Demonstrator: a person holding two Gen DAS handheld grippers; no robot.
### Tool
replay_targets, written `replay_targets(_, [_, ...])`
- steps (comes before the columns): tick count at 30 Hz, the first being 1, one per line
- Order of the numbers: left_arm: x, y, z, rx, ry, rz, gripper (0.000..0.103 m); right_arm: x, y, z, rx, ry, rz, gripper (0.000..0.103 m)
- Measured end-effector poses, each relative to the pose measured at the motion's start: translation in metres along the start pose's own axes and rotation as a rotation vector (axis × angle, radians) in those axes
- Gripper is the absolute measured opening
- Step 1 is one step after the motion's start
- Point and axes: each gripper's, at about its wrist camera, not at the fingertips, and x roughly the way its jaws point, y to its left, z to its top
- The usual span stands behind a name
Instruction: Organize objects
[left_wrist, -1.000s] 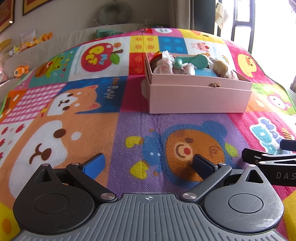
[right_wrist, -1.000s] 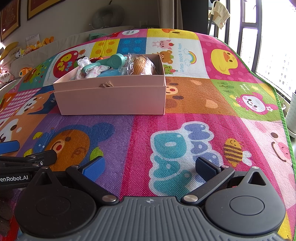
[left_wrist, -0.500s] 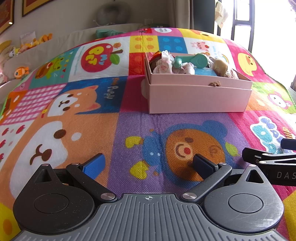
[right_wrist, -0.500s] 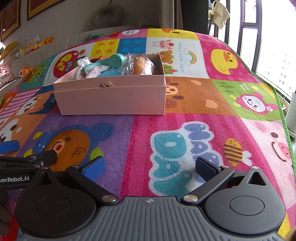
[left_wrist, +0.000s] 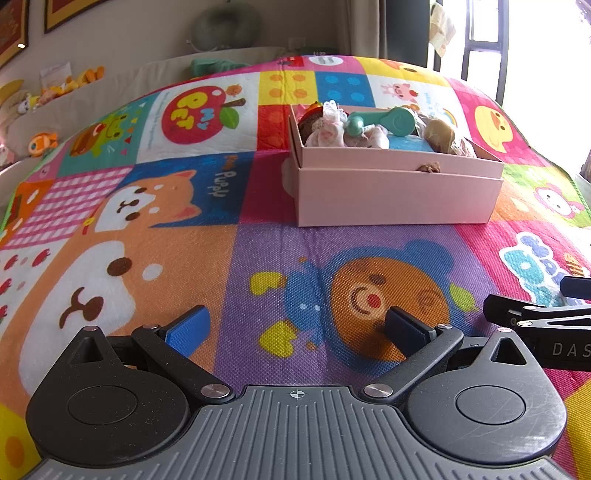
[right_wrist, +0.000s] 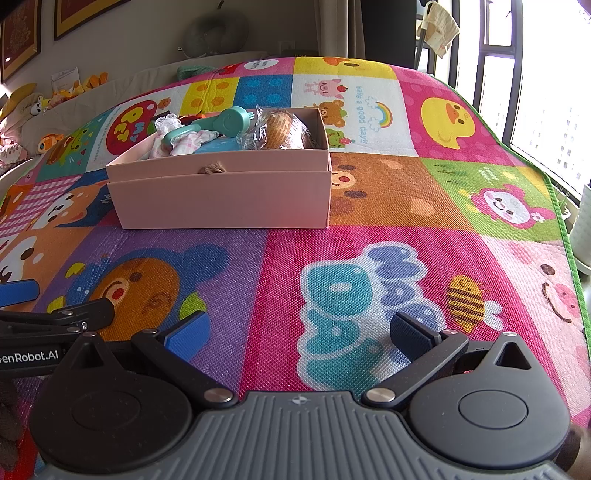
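The left gripper (left_wrist: 295, 325) hangs low over the play mat (left_wrist: 147, 258), fingers spread wide with nothing between them; under the gap lies the printed bear on a purple square. The right gripper (right_wrist: 297, 330) is just beside it, equally spread and empty, over the pink square with blue and teal bubble letters. Each shows at the edge of the other's view (the right one enters the left wrist view from the right edge).

Farther out on the mat, well apart from both grippers, stands the pink box (right_wrist: 225, 195), its tray seated in a slightly wider base. It holds a teal toy (right_wrist: 221, 123) lying across pale frilly cloth (right_wrist: 184, 142), and at the right end a brown item in clear wrap (right_wrist: 280, 127). A small brown knot (right_wrist: 212, 170) sits at the middle of its front rim.

The mat is a patchwork of bright squares: a dog face, an apple, a yellow duck (right_wrist: 447, 120), a rainbow. Beyond it a pale cushioned ledge (left_wrist: 122, 83) carries small plush toys (left_wrist: 42, 142), with framed pictures (right_wrist: 88, 14) on the wall and a bright window (right_wrist: 546, 74) to the right.

Set against the frames half a second and a second earlier, nothing has shifted: both grippers sit in the same spots at the same spread, and the box and its contents lie as before.
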Motion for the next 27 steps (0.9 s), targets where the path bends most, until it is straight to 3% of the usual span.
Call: replay_targets(27, [0.0008, 0.0004, 0.0002, 0.0, 0.0, 0.0, 0.103, 0.0, -0.0001, 0.0003, 0.0, 0.0, 0.0, 0.103])
